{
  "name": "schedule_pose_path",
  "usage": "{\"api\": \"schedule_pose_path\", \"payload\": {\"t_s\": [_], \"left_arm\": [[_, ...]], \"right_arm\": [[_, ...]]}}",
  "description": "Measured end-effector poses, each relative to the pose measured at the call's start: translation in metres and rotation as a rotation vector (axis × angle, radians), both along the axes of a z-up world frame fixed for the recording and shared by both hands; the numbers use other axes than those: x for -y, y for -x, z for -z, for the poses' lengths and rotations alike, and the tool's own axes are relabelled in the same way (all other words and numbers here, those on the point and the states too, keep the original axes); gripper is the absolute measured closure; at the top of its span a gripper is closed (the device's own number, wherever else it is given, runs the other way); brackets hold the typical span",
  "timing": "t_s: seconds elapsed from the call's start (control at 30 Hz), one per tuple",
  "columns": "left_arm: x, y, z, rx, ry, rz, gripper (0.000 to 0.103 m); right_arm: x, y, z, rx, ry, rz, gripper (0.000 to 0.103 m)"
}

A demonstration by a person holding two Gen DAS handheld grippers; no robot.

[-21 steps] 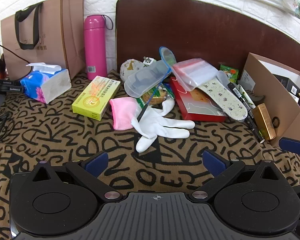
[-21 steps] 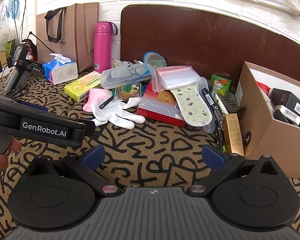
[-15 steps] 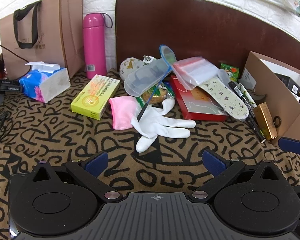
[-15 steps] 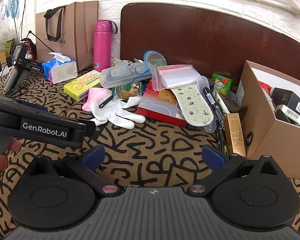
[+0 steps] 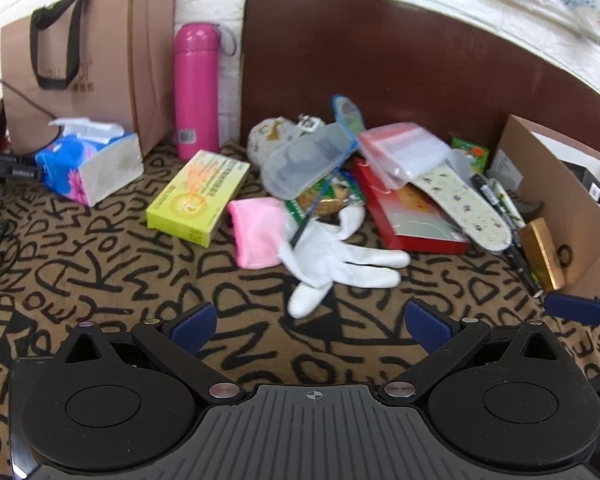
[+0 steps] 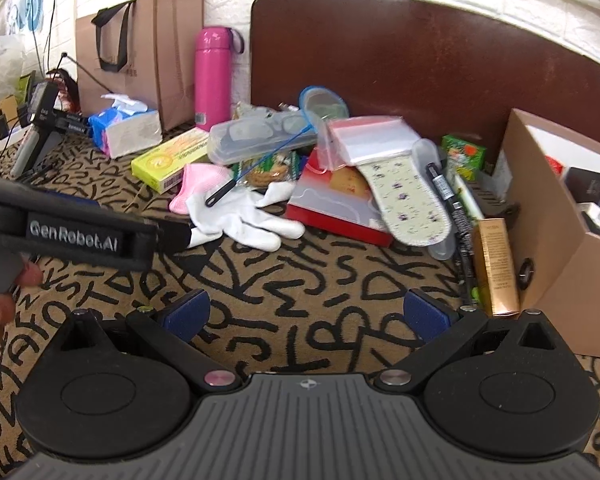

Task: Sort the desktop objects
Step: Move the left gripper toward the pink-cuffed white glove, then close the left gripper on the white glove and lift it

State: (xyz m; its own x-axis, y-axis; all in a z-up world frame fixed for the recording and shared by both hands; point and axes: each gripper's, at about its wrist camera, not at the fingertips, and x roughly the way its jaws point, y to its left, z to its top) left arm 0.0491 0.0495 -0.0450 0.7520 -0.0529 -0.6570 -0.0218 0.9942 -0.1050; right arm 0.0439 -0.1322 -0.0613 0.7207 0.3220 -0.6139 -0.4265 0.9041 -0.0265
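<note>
Grippers both tilt downward over the patterned worktop (image 5: pixel 100 248) — left gripper (image 5: pixel 312 326) and right gripper (image 6: pixel 306 314) each with fingers spread wide, holding nothing. White glove (image 5: pixel 340 264) lies at 12 o'clock from the left fingers; the cardboard box (image 6: pixel 556 280) sits at 2 o'clock from the right.

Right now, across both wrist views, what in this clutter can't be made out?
- Cardboard box contents: both views, cut off by the right edge and hidden by its wall.
- Snack packet: both views, mostly covered by the clear case and white glove.
- Yellow box print: too small and blurred.
- Red box top: partly under the insole and zip bags.
</note>
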Motion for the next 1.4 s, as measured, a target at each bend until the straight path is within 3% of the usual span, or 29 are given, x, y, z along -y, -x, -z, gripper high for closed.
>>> {"api": "schedule_pose_path", "payload": {"t_s": [0.23,0.33,0.77,1.13,1.27,1.4], "left_arm": [[-0.024,-0.019,0.014,-0.047,0.088,-0.016,0.000],[-0.029,-0.029,0.017,-0.047,0.118,-0.012,0.005],[-0.029,-0.084,0.033,-0.111,0.185,0.030,0.027],[-0.029,-0.096,0.037,-0.104,0.187,0.042,0.028],[-0.029,-0.096,0.038,-0.104,0.182,0.041,0.031],[-0.031,-0.096,0.038,-0.108,0.179,0.033,0.034]], "right_arm": [[-0.016,-0.015,0.011,-0.029,-0.028,-0.056,0.001],[-0.024,-0.025,0.016,-0.039,-0.058,-0.081,0.001],[-0.054,-0.068,0.031,-0.027,-0.096,-0.126,0.005],[-0.062,-0.082,0.041,-0.021,-0.091,-0.092,0.009],[-0.064,-0.084,0.042,-0.014,-0.084,-0.081,0.015],[-0.065,-0.085,0.042,-0.026,-0.090,-0.094,0.032]]}}
